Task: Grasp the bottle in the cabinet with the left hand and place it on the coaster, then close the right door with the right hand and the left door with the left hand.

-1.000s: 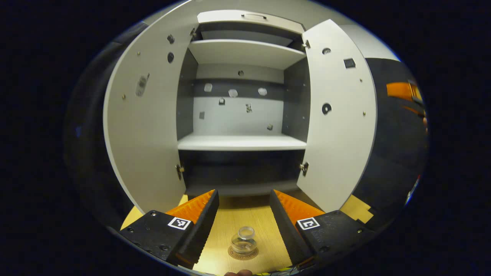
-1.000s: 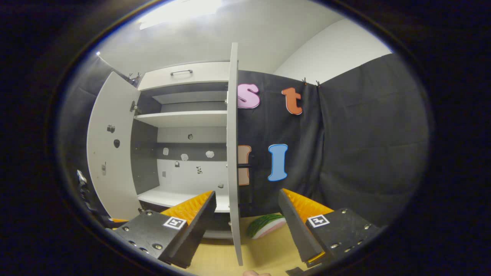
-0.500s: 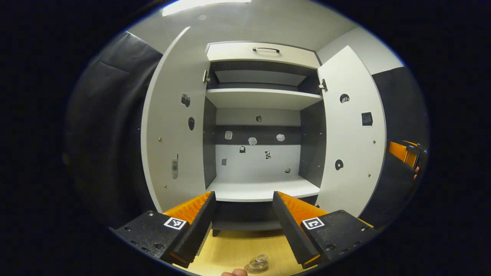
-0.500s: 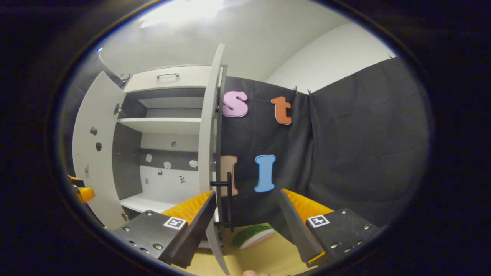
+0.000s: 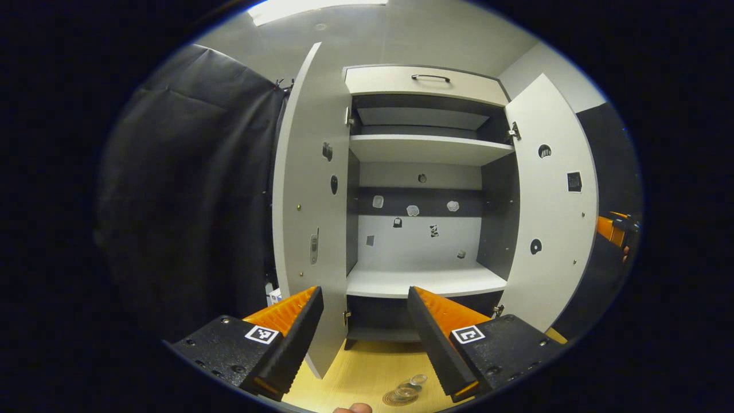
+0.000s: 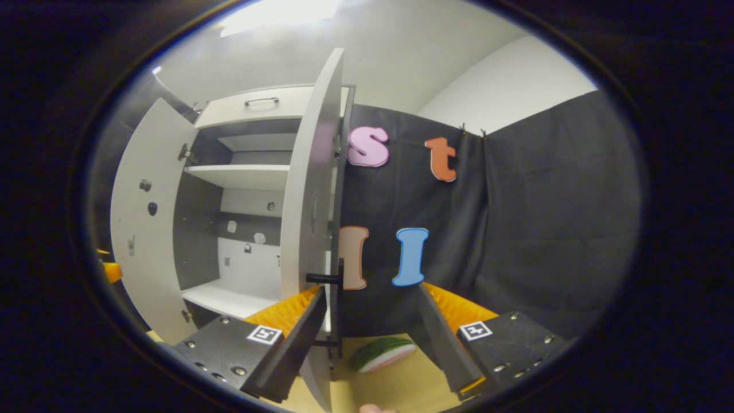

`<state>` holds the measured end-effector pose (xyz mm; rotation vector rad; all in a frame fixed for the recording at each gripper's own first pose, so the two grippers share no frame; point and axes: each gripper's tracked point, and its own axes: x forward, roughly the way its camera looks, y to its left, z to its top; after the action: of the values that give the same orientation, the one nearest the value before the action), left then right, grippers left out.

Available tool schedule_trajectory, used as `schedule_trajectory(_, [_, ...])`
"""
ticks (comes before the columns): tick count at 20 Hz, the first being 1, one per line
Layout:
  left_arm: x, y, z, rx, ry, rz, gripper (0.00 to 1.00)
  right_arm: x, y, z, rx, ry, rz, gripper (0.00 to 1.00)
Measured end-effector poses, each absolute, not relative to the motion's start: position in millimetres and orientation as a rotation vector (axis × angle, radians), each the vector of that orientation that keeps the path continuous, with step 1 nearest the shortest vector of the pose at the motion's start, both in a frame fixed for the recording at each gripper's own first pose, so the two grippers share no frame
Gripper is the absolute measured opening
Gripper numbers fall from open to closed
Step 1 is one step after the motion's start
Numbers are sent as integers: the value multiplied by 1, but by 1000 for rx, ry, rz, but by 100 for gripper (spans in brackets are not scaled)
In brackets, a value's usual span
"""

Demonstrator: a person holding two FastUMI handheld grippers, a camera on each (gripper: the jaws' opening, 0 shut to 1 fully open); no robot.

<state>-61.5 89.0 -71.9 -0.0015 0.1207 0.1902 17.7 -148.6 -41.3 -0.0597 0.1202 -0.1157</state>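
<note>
A small clear glass bottle (image 5: pixel 410 388) stands on a round brown coaster (image 5: pixel 394 398) on the wooden table, low in the left gripper view. My left gripper (image 5: pixel 364 338) hangs open above and behind it, nothing between its fingers. It faces the open white cabinet (image 5: pixel 424 149), whose left door (image 5: pixel 309 201) and right door (image 5: pixel 550 212) both stand open. In the right gripper view, my right gripper (image 6: pixel 370 338) is open at the outer side of the right door (image 6: pixel 309 189). The door's black handle (image 6: pixel 339 298) stands just beside its left finger (image 6: pixel 287 318).
A watermelon-slice toy (image 6: pixel 381 353) lies on the table behind the right door. Black cloth walls flank the cabinet on both sides. The cabinet's lower shelf (image 5: pixel 424 282) is bare. My right gripper (image 5: pixel 613 228) shows orange at the far right of the left gripper view.
The left gripper has drawn back and turned left, so the bottle on the coaster has slid to the bottom edge. The right gripper has come round to the right door's outer side, by its handle.
</note>
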Motion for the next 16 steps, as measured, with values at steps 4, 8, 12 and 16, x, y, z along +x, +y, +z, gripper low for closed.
schedule_trajectory(4, [-56, 89, -76, -27, 125, 188, 94, 26, -114, -44, -36, 127, -11, 97])
schedule_trajectory(8, [-46, 88, -71, -33, 107, 175, 94, 37, -76, -45, -47, 129, 92, 97])
schedule_trajectory(12, [-49, 98, -73, -40, 107, 204, 94, 58, -53, -36, -14, 109, 157, 96])
schedule_trajectory(16, [-54, 110, -79, -54, 118, 243, 94, 69, -31, -39, 6, 113, 232, 97])
